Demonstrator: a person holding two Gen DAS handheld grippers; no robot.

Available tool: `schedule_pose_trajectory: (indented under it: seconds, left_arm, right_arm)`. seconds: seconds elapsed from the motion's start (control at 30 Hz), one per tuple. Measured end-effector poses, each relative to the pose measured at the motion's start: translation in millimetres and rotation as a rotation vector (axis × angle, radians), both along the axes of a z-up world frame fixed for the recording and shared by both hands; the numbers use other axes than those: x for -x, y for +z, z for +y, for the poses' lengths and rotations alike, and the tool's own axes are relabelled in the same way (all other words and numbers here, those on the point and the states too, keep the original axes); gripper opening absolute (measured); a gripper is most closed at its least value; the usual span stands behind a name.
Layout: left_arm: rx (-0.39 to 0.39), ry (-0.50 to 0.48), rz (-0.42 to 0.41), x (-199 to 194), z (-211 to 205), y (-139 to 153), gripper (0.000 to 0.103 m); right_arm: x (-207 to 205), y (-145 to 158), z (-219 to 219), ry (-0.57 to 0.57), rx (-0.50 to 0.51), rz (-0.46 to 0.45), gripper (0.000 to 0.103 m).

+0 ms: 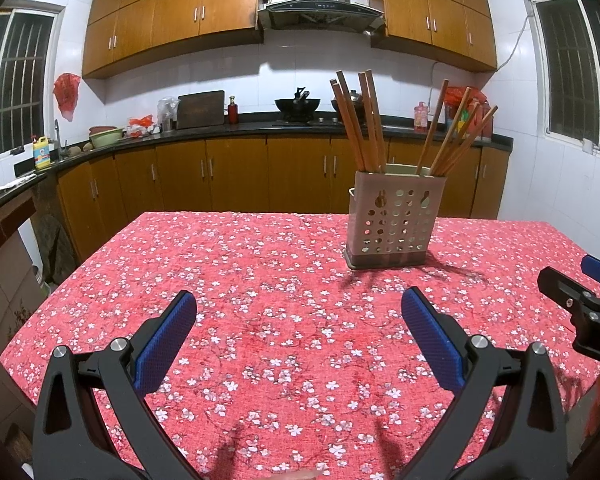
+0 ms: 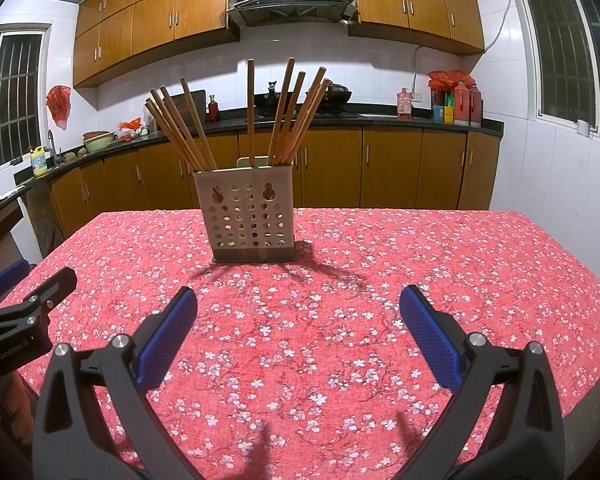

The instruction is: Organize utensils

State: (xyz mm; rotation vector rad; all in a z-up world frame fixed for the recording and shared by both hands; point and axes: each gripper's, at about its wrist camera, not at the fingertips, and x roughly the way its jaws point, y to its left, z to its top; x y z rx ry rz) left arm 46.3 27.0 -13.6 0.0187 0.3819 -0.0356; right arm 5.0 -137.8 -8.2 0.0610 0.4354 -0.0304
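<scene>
Left wrist view: my left gripper (image 1: 298, 314) hangs over the near part of the table (image 1: 100, 280), jaws spread wide, nothing between them. Both blue pads (image 1: 166, 344) are clear of the red floral tablecloth (image 1: 260, 264). Far right of centre stands the perforated utensil holder (image 1: 394, 220), upright on the cloth, well apart from my fingertips. Chopsticks (image 1: 358, 120) stick out of its top in two bunches: left bunch leans left, right bunch leans right. At the right edge of this view my right gripper (image 1: 580, 292) pokes in, level with my left one and well apart from the holder.

Right wrist view, left to right: the left gripper (image 2: 24, 300) shows at the left edge, over the table's left side. The holder (image 2: 246, 216) sits left of centre and farther away, base flat on the cloth, chopsticks (image 2: 180, 128) fanned out of it the same way, one stick near the middle standing almost vertical. My right gripper (image 2: 298, 308) is over the near table, jaws wide apart, holding nothing, pads (image 2: 430, 336) bare. No loose utensils visible on the cloth in either view; every chopstick I can see is in the holder.

Background: wooden cabinets (image 2: 332, 168) and a dark counter (image 2: 380, 118) along the far wall.
</scene>
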Motion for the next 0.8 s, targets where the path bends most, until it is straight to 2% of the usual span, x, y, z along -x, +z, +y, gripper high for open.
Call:
schedule_pose_trajectory:
  seconds: [0.8]
  left_arm:
    - [0.004, 0.007, 0.01, -2.5, 1.9, 0.7, 0.101]
  right_arm:
    - [-0.2, -0.1, -1.4, 0.001, -0.002, 0.004, 0.099]
